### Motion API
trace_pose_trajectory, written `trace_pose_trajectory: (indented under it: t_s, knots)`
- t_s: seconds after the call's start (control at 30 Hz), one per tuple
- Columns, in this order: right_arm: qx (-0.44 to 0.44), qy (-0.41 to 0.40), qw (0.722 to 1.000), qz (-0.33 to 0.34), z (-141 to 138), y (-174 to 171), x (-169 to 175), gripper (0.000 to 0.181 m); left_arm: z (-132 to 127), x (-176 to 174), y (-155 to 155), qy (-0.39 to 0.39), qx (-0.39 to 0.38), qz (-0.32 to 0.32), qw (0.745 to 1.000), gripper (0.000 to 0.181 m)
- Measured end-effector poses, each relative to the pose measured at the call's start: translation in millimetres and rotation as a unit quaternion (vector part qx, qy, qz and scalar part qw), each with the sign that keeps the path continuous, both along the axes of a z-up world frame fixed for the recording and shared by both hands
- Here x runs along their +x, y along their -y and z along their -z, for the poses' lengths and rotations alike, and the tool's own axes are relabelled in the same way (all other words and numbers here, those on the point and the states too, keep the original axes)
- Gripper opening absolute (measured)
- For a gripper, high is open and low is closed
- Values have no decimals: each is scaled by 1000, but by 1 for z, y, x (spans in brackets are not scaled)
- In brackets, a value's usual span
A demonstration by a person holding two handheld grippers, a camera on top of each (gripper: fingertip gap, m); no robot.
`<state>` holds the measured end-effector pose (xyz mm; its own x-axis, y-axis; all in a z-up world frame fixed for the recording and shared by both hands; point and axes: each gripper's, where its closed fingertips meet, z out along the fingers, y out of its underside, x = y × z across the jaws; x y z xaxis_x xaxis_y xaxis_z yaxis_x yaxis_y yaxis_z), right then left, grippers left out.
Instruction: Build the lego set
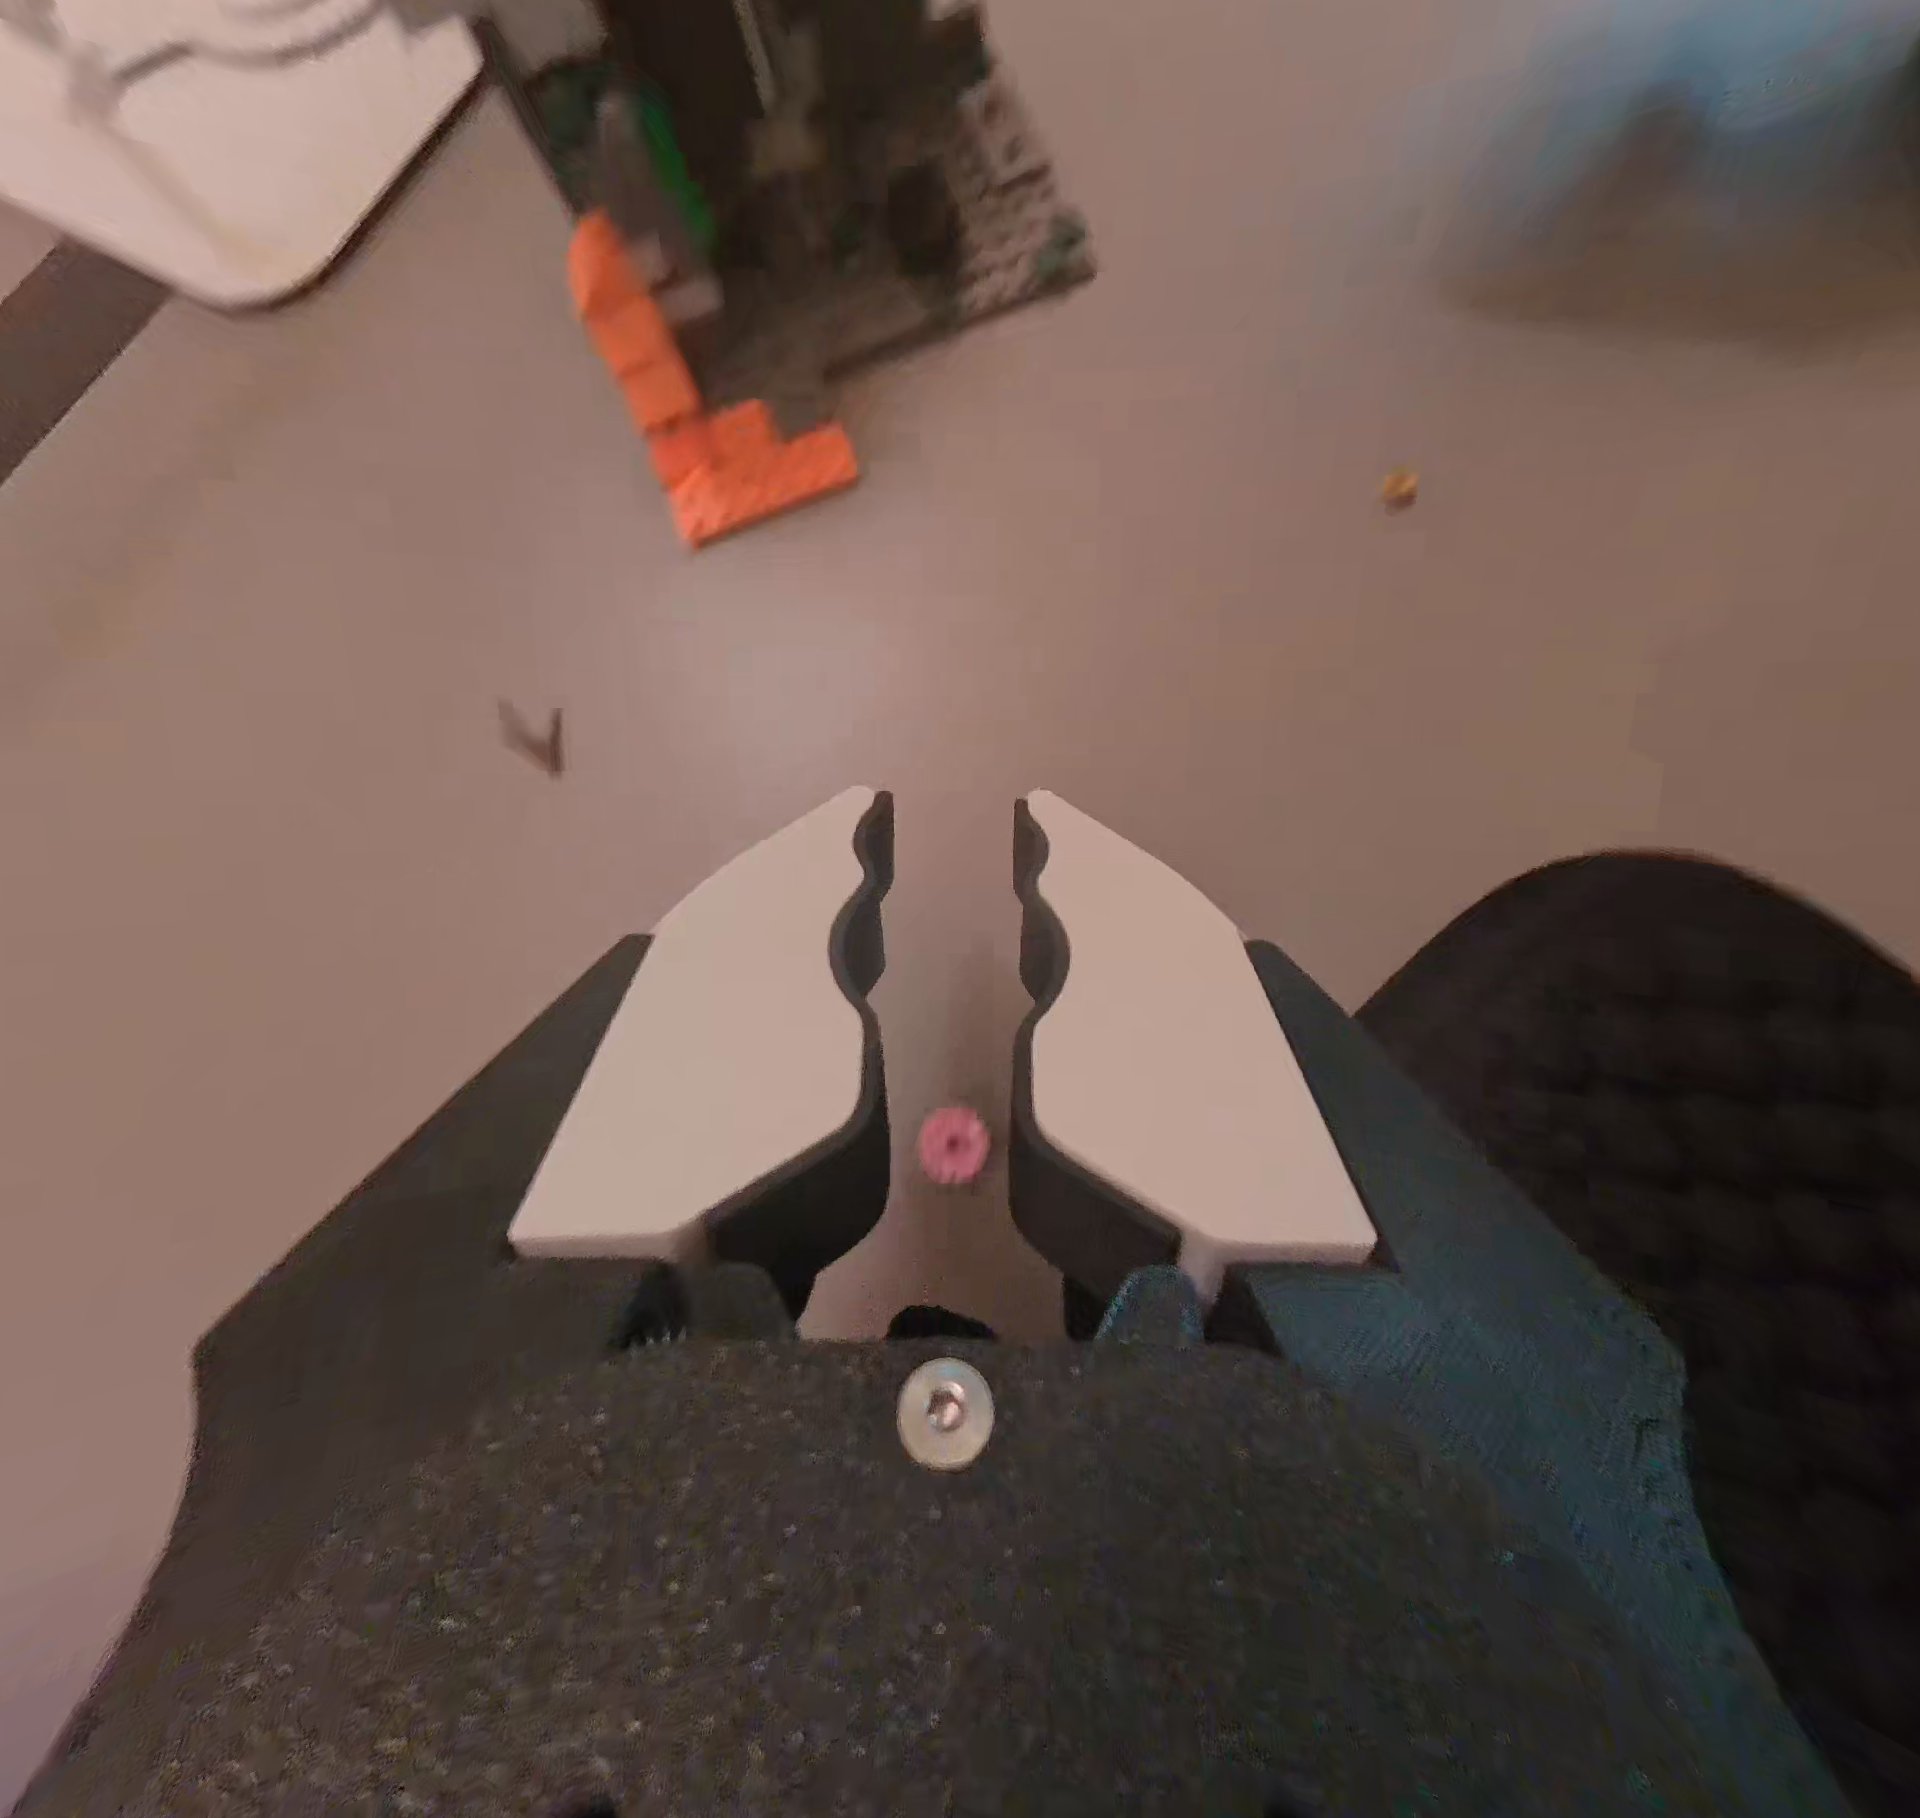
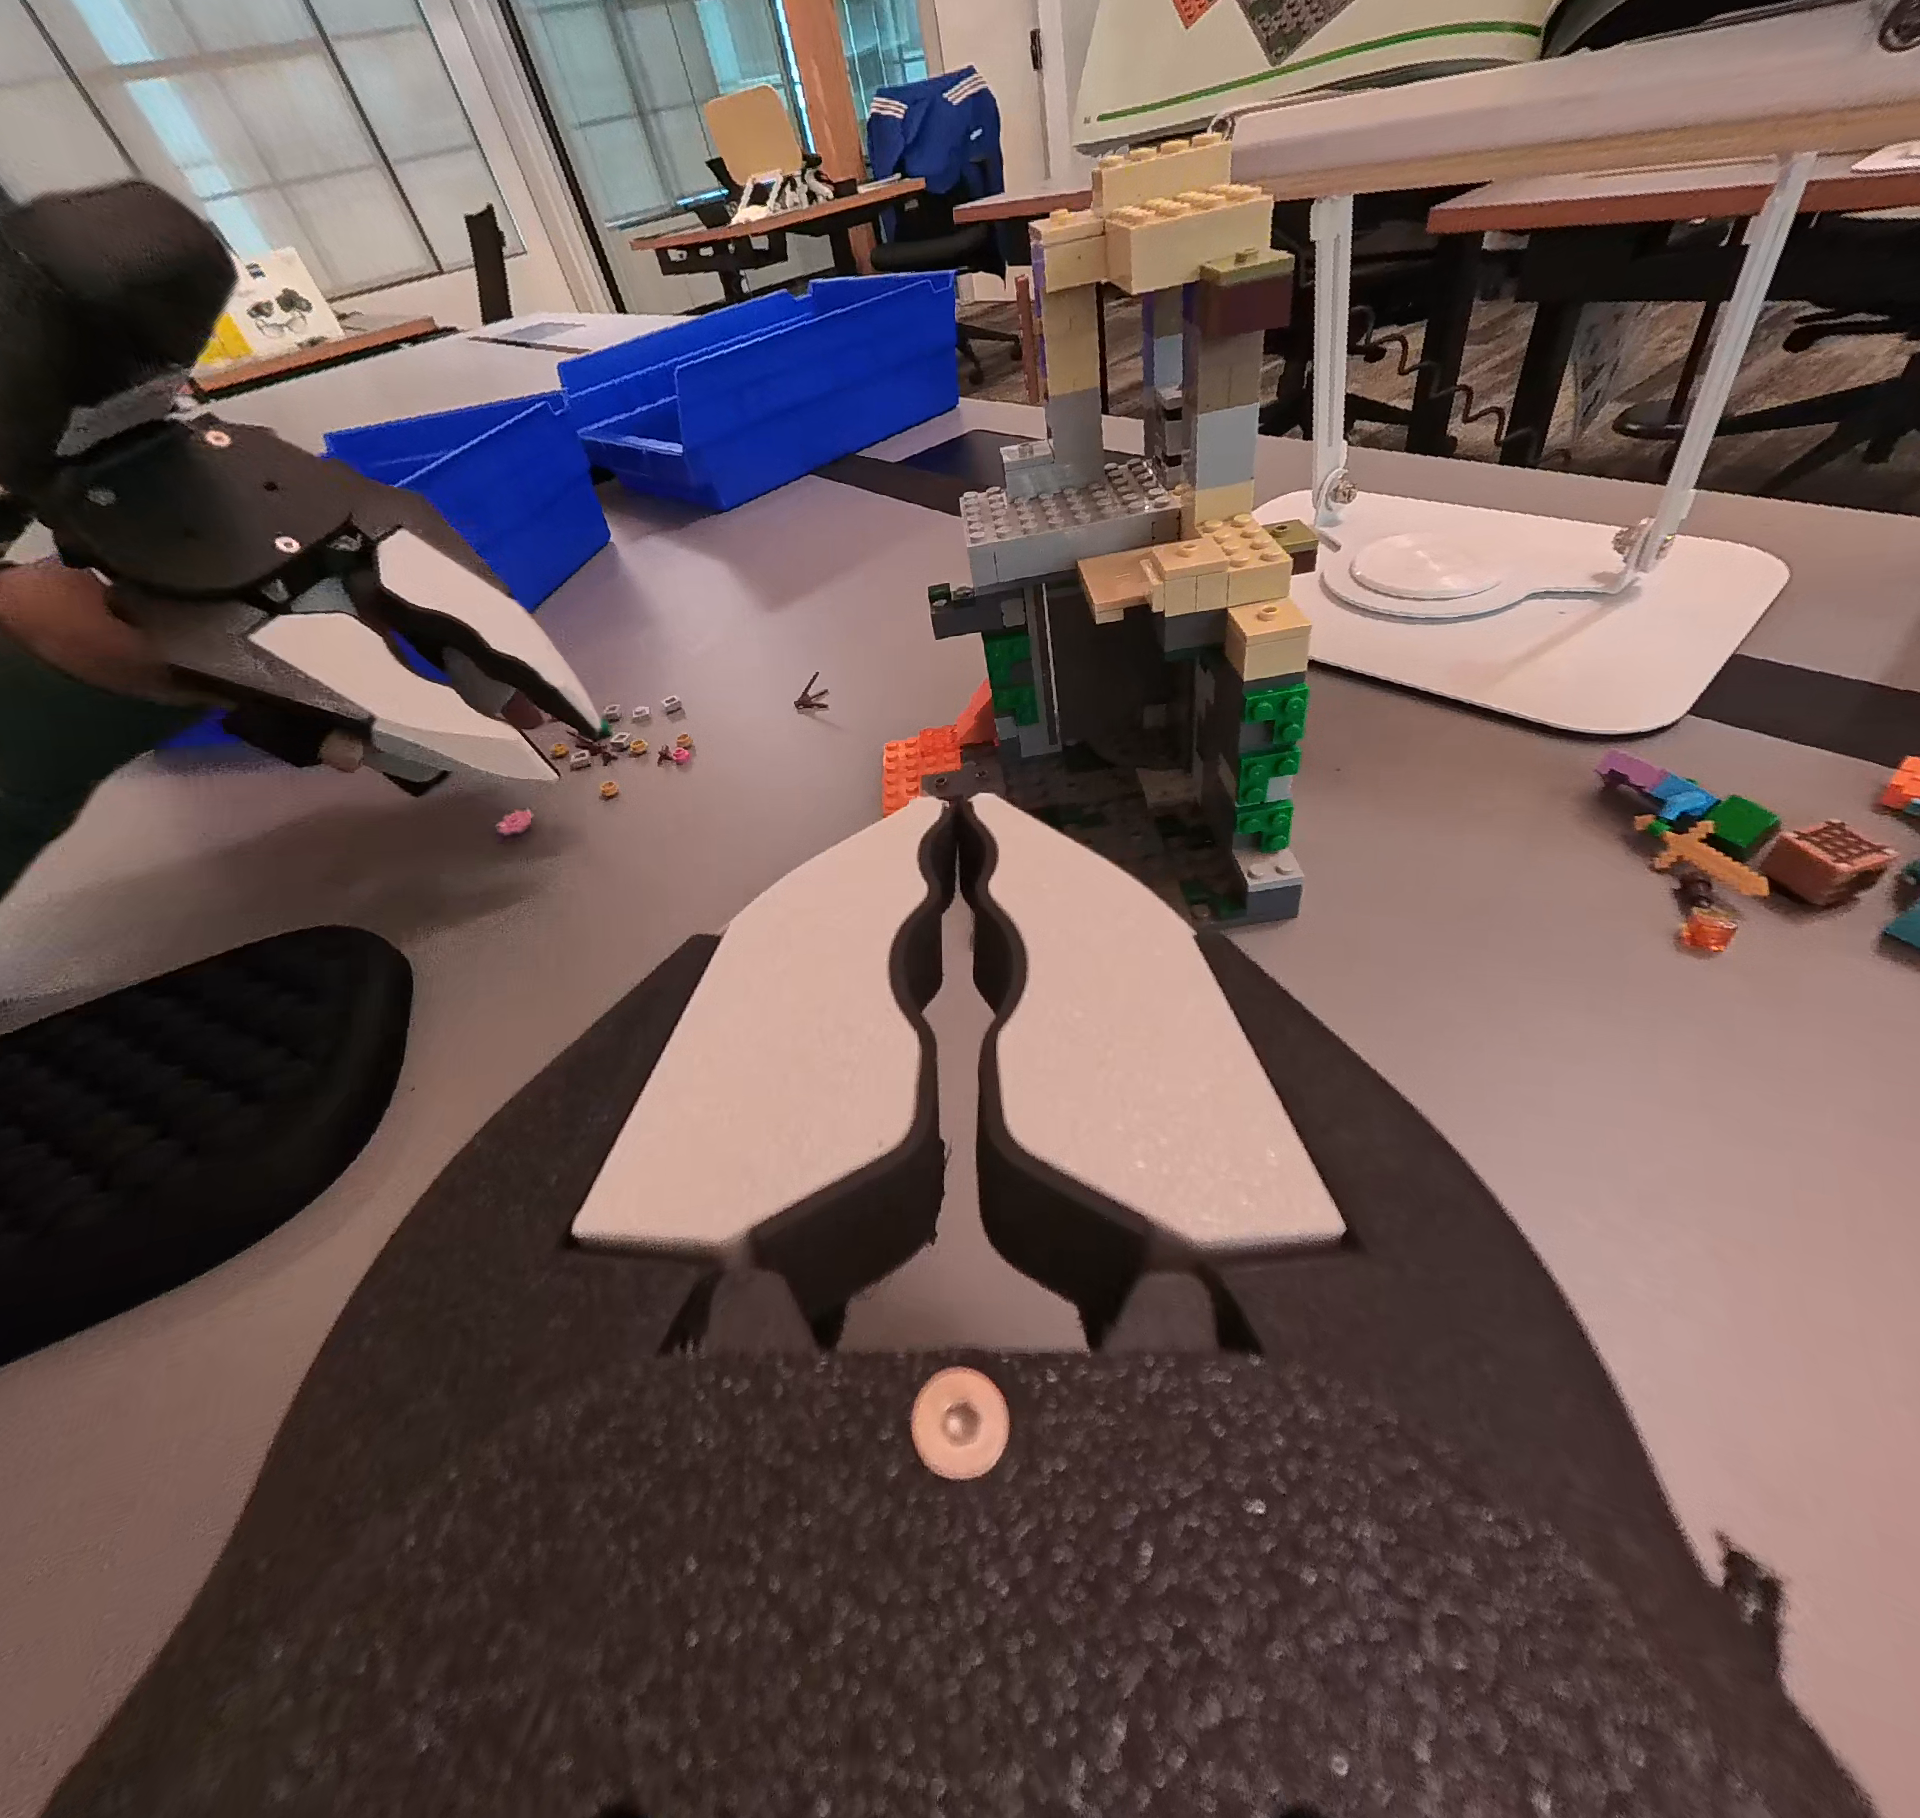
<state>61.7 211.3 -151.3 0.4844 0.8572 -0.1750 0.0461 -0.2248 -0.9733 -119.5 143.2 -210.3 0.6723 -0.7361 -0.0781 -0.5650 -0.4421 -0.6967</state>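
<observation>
Left wrist view: tongs [image 1: 953,807] parted.

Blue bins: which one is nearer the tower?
The right blue bin, farther back; the left bin sits nearer the left hand-held gripper, away from the tower.

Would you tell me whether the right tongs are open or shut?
Shut: the right tongs show tips touching, holding nothing.

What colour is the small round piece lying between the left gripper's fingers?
Pink. The small round piece shows best in the left wrist view, on the table between the open fingers.
</observation>
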Motion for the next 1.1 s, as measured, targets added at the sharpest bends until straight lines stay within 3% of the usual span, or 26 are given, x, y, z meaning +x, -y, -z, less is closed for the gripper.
trace_pose_trajectory:
  t_s: [0.23,0.67,0.87,1.1]
  knots:
    - [-10,-3,1000,-2,2,-1,0,0,28,-43,11,-48,-53,-46,996,19]
    - [-13,-10,1000,4,0,-2,4,0,42,-41,-4,-36,-75,-61,995,7]
    - [5,20,999,47,2,-17,20,0,21,16,-2,0,-46,6,999,7]
    - [17,35,988,153,4,-46,71,0,18,90,3,18,-32,91,995,7]
